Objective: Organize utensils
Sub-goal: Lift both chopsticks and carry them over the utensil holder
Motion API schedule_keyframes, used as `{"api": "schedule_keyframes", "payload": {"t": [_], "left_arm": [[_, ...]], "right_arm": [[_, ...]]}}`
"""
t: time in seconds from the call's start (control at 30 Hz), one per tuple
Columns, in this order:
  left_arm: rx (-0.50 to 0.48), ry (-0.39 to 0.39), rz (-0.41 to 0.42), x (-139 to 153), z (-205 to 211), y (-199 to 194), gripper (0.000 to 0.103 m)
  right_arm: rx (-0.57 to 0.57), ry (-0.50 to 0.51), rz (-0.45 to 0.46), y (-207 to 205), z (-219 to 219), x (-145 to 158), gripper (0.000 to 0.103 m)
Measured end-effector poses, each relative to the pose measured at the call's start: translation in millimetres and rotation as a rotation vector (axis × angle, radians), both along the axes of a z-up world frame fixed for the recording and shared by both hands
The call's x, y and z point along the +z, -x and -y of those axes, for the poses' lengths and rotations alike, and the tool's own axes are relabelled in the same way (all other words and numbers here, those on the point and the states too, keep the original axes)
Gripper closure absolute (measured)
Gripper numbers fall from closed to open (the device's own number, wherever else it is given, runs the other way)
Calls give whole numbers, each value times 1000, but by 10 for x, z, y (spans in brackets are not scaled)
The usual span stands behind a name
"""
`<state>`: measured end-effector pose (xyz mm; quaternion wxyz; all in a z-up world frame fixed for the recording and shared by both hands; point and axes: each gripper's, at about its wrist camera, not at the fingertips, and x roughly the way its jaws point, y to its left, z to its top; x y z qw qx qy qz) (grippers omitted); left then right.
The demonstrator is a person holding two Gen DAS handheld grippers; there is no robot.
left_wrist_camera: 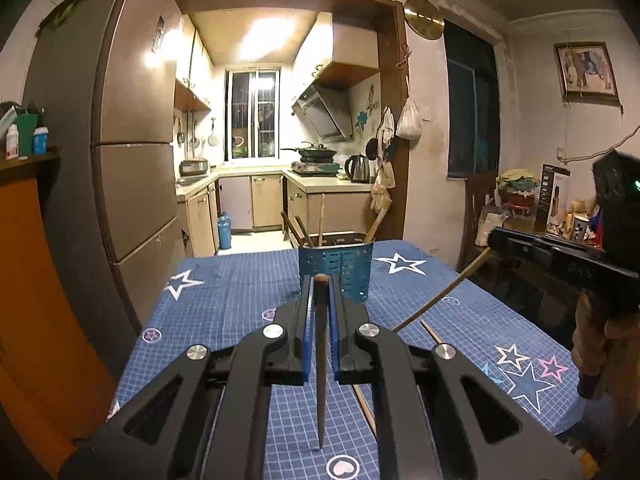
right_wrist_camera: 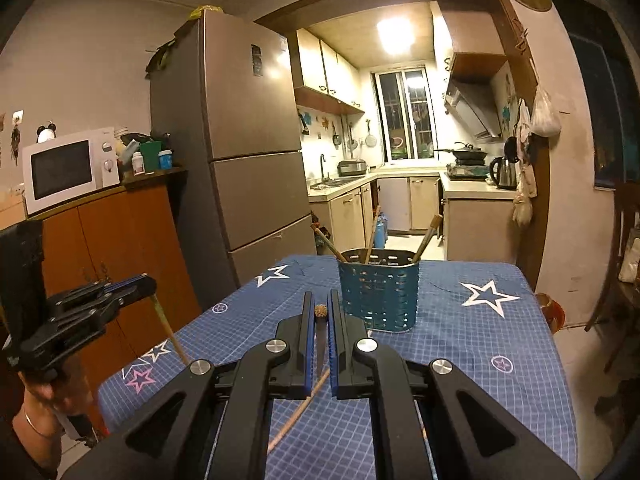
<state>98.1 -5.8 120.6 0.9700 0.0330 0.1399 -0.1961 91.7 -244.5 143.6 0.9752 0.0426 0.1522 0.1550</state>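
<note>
My left gripper (left_wrist_camera: 320, 292): jaws clamp a dark wooden chopstick (left_wrist_camera: 319, 360).
My right gripper (right_wrist_camera: 320, 312): jaws clamp a pale bamboo chopstick (right_wrist_camera: 320, 344).
Ahead: perforated teal utensil holder (right_wrist_camera: 378, 292).

Chopsticks (left_wrist_camera: 319, 360) (dark) before teal holder (left_wrist_camera: 335, 264)

Teal perforated holder (left_wrist_camera: 336, 270) on blue checked, star-patterned tablecloth (left_wrist_camera: 224, 304).

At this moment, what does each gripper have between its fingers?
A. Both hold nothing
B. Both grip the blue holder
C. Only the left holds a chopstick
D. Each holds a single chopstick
D: the left gripper and the right gripper each clamp one chopstick, short of the blue utensil holder.
</note>
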Motion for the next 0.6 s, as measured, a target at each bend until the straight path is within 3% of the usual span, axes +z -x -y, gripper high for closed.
{"api": "schedule_keyframes", "payload": {"t": [0.6], "left_arm": [[93, -144, 60, 237, 390, -291, 98]], "right_arm": [[-80, 101, -24, -338, -6, 259, 96]]}}
